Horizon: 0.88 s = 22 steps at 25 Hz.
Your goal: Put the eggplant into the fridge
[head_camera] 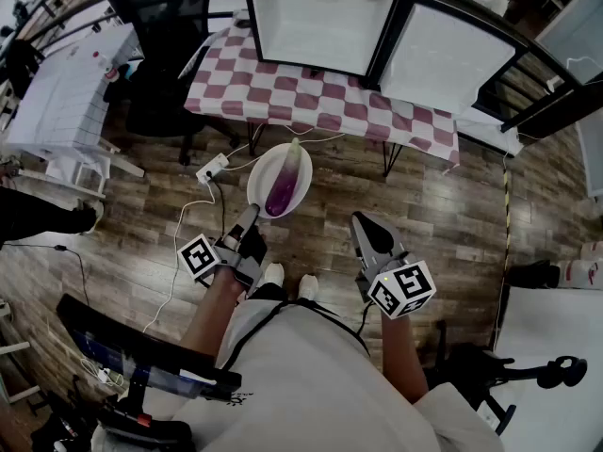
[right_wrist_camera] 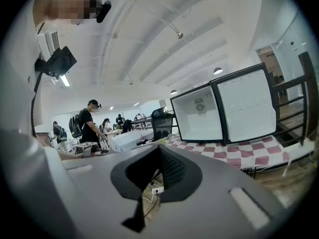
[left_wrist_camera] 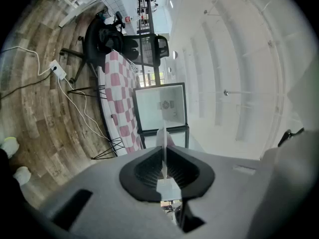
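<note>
Plan from my head camera, largest items first. The wooden floor [head_camera: 452, 205] fills the field. At 12 o'clock stands a table [head_camera: 311, 97] under a red-and-white checked cloth, and on it sits the white fridge [head_camera: 320, 17]. Its cavity faces me, and its door [head_camera: 443, 59] is swung wide at 1 o'clock. A black office chair [head_camera: 160, 55] stands at 10 o'clock, beside the table's left end. Near centre, above the floor and short of the table, is a white plate [head_camera: 259, 182]. The purple eggplant [head_camera: 283, 188] lies along it, its green stem toward 12 o'clock, well apart from the fridge. My left gripper [head_camera: 250, 222] meets the plate at its 7 o'clock edge. In the left gripper view my fingers [left_wrist_camera: 149, 166] are nearly together, clamped on the thin white rim seen edge-on, with the fridge straight beyond. My right gripper [head_camera: 366, 226] hangs at 4 o'clock from the plate, clear of it. Its fingers [right_wrist_camera: 172, 168] stand apart, with only floor showing in the gap. A marker cube [head_camera: 199, 256] rides on the left gripper. A white power strip [head_camera: 213, 168] with its cable lies on the floor at 9 o'clock from the plate.
</note>
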{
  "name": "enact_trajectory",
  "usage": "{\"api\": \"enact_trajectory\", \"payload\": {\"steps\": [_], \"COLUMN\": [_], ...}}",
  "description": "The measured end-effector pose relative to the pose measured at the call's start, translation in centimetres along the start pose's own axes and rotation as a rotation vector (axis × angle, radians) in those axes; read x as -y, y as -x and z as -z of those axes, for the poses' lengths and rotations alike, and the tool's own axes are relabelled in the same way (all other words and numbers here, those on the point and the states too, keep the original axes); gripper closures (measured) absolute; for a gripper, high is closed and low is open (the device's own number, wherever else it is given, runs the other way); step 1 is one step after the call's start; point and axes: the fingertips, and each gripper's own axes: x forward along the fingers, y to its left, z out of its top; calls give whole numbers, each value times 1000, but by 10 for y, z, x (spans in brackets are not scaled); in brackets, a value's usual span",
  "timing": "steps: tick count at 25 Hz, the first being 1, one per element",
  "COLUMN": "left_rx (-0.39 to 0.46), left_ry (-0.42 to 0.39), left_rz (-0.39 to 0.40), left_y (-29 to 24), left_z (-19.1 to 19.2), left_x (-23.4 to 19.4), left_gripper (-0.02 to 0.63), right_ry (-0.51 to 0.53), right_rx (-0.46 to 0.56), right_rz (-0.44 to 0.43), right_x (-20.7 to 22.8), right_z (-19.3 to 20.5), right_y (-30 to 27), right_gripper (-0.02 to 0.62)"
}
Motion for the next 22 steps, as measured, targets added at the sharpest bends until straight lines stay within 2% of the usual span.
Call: {"api": "enact_trajectory", "payload": {"steps": [11, 22], "left_rx": [-52, -72], "left_ry": [-34, -35], "left_rz": [41, 65], "left_y": [16, 20], "left_z": [-8, -24], "left_x": [31, 36], "left_gripper": [574, 572], "right_ry": [-3, -27], "right_rx": [56, 82], "right_rz": [50, 41], "right_x": [-20, -40], "right_z": [-17, -22], "right_y": [13, 2], "right_gripper": [589, 589]}}
